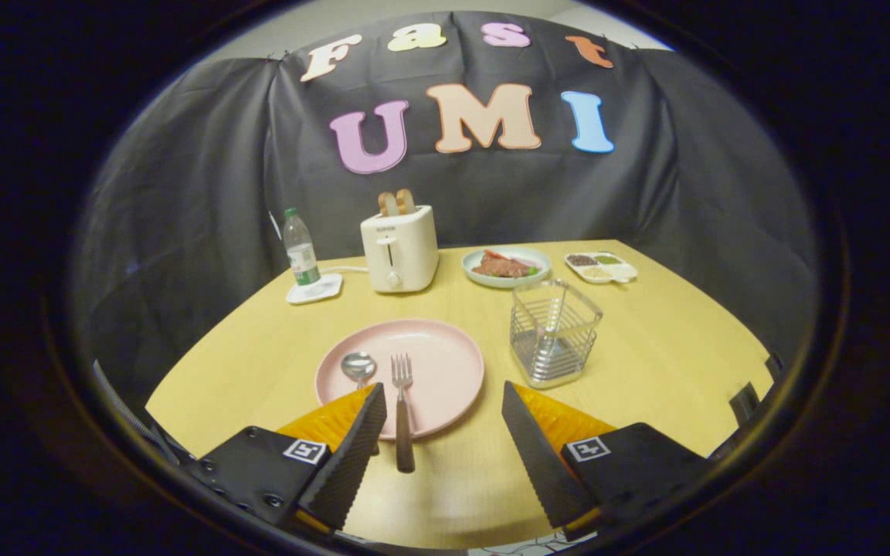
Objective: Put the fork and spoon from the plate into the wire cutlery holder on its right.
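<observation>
Nearest, the hand-held gripper [443, 408] is hovering with its fingers spread wide and gripping nothing. Between them the fork [402, 409] is lying, its handle hanging over the near rim of the pink plate [445, 363]; the spoon [358, 366] is resting just left of it. Right of the plate, the wire cutlery holder [555, 332] is standing upright on the table [661, 347]. Farther off, a toaster [399, 248] is showing small writing too blurred to read.

The camera rode on the gripper [443, 405], its fingers spread apart, above the table's [646, 363] near edge, facing the far wall.
</observation>
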A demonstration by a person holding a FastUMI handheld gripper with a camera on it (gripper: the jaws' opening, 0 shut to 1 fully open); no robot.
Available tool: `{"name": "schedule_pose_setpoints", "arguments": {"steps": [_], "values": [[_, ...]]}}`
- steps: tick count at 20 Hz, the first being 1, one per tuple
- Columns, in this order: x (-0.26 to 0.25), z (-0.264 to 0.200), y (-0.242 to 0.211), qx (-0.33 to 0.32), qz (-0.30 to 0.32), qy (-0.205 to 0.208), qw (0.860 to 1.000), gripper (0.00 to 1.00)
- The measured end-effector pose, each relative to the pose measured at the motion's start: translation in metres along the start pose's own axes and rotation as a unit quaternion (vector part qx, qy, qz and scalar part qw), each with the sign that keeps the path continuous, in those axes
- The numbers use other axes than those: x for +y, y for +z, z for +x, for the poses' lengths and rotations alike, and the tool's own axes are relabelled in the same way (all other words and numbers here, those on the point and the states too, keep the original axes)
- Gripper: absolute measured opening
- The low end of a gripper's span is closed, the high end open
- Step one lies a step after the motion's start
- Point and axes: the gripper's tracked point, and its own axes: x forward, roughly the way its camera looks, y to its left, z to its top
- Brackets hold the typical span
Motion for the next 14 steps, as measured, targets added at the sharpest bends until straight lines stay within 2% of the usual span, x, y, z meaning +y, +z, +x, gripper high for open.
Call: {"name": "schedule_pose_setpoints", "arguments": {"steps": [10,14], "values": [[0.005,0.021,-0.053,0.053,-0.013,0.014,0.998,0.95],[0.011,0.025,-0.058,0.065,-0.01,0.022,0.998,0.73]]}}
